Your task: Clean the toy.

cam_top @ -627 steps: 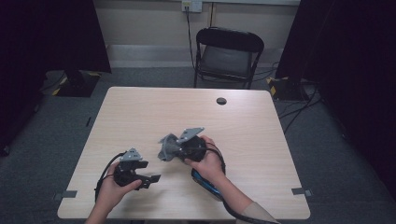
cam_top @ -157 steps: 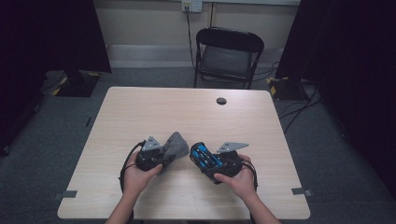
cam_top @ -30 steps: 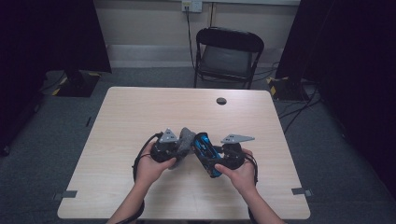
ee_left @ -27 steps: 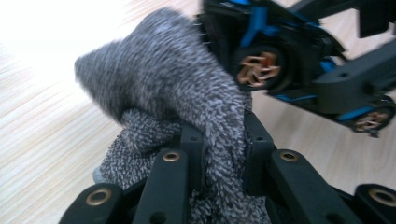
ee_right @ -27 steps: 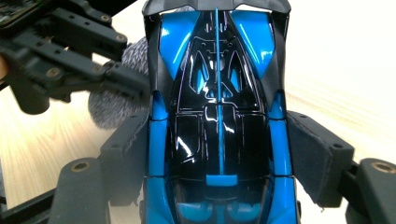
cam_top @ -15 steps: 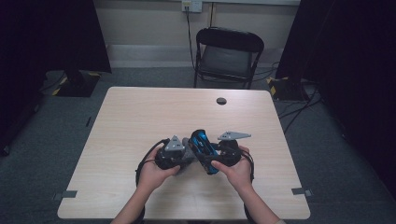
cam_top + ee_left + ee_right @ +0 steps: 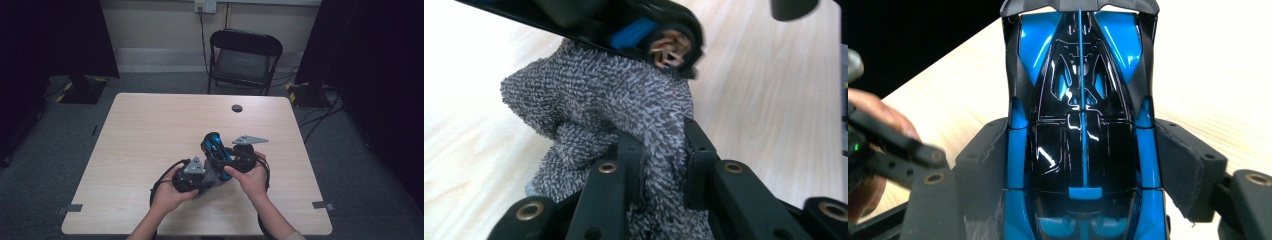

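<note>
1. Pale wood-grain counter (image 7: 150, 145) stands in a dim room, with a black folding chair (image 7: 243, 55) behind it.
2. Right claw (image 7: 1083, 165) clamps a toy car (image 7: 1080, 125) across its flanks; the car sits lengthwise between the padded jaws, glossy blue and black, smooth and streamlined.
3. Left claw (image 7: 659, 165) pinches a grey cloth (image 7: 609, 105), nubby and looped like terry, bunched against the car's underside.
4. No readable writing shows.
</note>
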A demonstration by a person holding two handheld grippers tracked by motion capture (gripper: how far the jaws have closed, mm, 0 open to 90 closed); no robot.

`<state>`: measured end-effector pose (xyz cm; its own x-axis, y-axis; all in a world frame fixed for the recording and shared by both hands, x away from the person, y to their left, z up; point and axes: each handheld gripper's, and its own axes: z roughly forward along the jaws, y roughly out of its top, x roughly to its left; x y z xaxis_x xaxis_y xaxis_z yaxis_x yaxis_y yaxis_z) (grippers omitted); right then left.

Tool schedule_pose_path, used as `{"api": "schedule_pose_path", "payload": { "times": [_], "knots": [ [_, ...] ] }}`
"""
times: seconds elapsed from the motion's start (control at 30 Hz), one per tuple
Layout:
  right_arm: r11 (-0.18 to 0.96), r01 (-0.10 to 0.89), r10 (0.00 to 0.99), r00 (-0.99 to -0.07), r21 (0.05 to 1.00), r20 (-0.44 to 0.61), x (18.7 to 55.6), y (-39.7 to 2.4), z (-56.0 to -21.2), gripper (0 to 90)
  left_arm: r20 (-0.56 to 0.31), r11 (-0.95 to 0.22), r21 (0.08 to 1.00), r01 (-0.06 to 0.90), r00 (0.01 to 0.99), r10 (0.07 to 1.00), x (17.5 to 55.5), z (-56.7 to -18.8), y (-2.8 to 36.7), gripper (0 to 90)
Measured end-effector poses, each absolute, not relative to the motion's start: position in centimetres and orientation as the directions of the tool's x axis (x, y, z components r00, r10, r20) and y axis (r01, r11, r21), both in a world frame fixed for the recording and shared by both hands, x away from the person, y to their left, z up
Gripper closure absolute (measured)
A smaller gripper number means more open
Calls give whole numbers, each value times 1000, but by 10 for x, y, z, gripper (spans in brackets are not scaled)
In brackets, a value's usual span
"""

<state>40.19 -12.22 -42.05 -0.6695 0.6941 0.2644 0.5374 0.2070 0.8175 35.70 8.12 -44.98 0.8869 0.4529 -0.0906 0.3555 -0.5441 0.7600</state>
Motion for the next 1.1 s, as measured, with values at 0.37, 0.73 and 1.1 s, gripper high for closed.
{"api": "schedule_pose_path", "payload": {
  "times": [0.37,0.73,1.1],
  "knots": [
    [204,534,697,-668,821,261,401,-130,-417,279,-98,-506,763,401,847,523,364,-453,93,749],
    [210,538,673,-685,816,278,390,-131,-425,278,-88,-435,789,434,780,619,383,-432,105,749],
    [197,545,694,-665,815,277,395,-134,-425,278,-82,-536,757,373,868,489,364,-448,78,749]
  ]
}}
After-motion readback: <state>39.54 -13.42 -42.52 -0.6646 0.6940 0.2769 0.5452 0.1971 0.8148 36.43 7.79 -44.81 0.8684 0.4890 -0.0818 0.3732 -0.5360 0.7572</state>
